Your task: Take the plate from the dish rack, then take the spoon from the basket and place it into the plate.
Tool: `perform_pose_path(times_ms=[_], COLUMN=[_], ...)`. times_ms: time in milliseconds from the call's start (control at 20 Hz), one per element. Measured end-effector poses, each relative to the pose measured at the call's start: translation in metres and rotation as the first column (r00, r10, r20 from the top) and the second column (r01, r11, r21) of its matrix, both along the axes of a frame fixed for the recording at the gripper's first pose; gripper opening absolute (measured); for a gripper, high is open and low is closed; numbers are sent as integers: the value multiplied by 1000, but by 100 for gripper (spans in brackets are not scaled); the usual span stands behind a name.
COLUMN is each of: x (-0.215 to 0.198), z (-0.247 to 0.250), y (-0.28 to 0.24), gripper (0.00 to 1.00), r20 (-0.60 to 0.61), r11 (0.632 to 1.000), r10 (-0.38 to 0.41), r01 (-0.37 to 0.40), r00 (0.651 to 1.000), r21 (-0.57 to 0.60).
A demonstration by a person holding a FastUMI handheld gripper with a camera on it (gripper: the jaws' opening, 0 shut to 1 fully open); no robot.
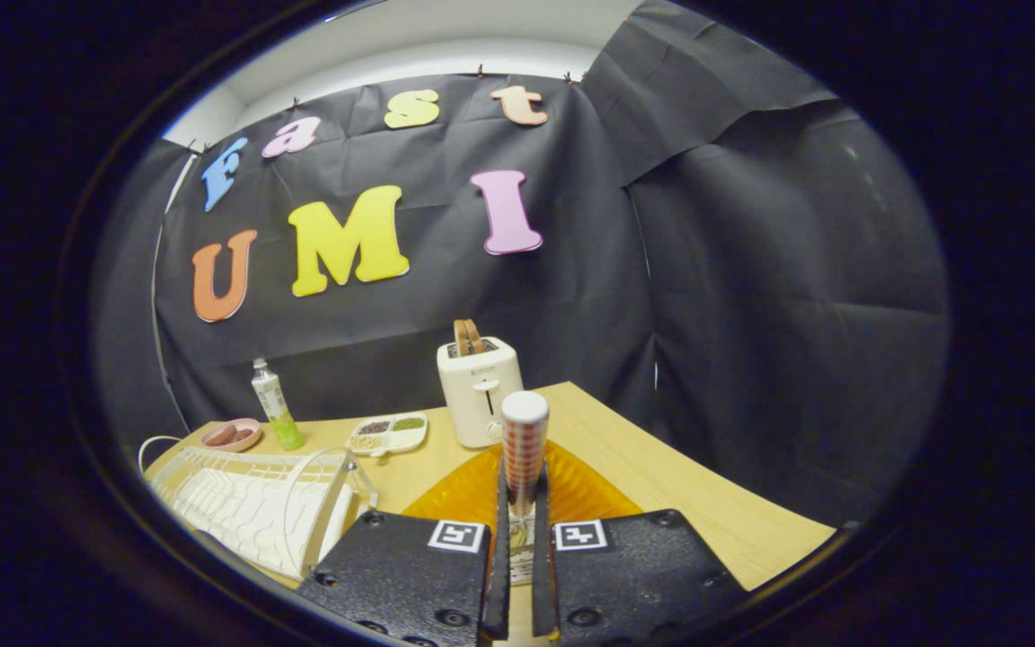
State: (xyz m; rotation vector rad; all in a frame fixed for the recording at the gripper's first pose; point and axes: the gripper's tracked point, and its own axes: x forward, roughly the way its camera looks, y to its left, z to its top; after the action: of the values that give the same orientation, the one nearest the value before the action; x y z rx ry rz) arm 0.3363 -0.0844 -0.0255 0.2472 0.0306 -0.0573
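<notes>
While the gripper [522,530] pinches the spoon [525,449] by its checked handle, upright above the orange plate [585,490] already lying on the desk [706,503], what remains is apparently lowering and releasing it there.

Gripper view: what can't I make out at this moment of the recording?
- Spoon: its bowl end is hidden between the gripper fingers, which press its checked handle.
- Orange plate: near part covered by the gripper body.
- Dish rack: near side cut off by the view's edge.
- Divided tray: contents too small to identify.
</notes>
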Motion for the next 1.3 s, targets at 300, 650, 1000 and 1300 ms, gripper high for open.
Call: perform_pose_path(times_ms=[300, 650, 1000, 1300], x=[-35, -99, -168, -216], z=[34, 75, 104, 95], y=[4, 35, 82, 161], gripper=[15, 15, 15, 15], r20=[52, 73, 80, 78], r11=[999, 997, 990, 962], r10=[0, 77, 136, 255], r01=[2, -77, -132, -245], r00=[999, 994, 987, 964], r21=[-35, 1, -55, -119])
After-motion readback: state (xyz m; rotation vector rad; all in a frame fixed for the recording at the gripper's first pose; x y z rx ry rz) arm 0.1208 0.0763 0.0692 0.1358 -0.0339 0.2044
